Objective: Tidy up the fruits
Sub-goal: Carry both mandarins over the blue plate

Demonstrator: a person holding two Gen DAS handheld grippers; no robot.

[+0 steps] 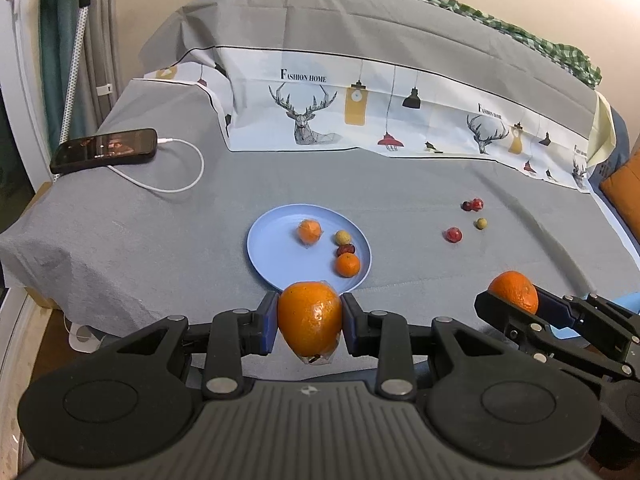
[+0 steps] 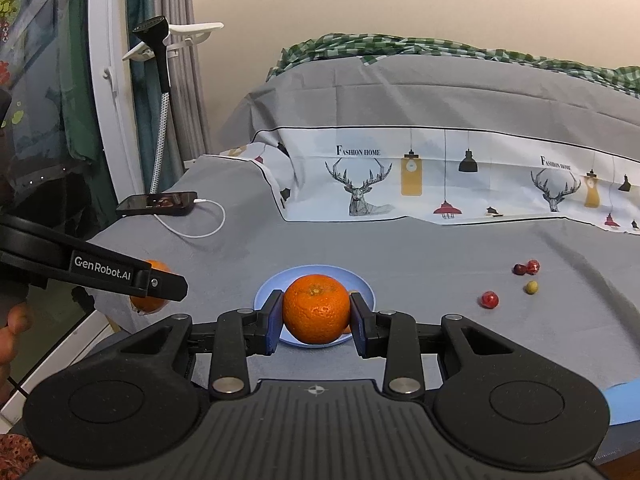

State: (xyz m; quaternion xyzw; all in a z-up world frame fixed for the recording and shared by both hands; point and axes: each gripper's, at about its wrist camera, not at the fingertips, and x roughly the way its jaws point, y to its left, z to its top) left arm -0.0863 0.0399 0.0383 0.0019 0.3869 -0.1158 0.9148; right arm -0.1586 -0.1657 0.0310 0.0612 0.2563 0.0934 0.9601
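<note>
My left gripper [image 1: 310, 322] is shut on a plastic-wrapped orange [image 1: 310, 320], held just in front of the near rim of the blue plate [image 1: 272, 248]. On the plate lie a wrapped orange [image 1: 309, 231], a bare mandarin [image 1: 347, 265], a pale round fruit [image 1: 342, 237] and a dark red one [image 1: 345, 249]. My right gripper [image 2: 316, 314] is shut on a round orange [image 2: 315, 308], held above the plate [image 2: 268, 288]; the same gripper shows low on the right in the left wrist view [image 1: 516, 300]. Loose red fruits [image 1: 453, 234] [image 1: 472, 204] and an olive one [image 1: 481, 223] lie on the grey cloth to the right.
A black phone [image 1: 105, 150] with a white cable [image 1: 176, 184] lies at the far left of the grey cloth [image 1: 160, 248]. A printed deer sheet [image 1: 360, 116] rises behind. A pole stand [image 2: 162, 120] and curtains stand at the left. A hand [image 2: 12, 336] shows at the left edge.
</note>
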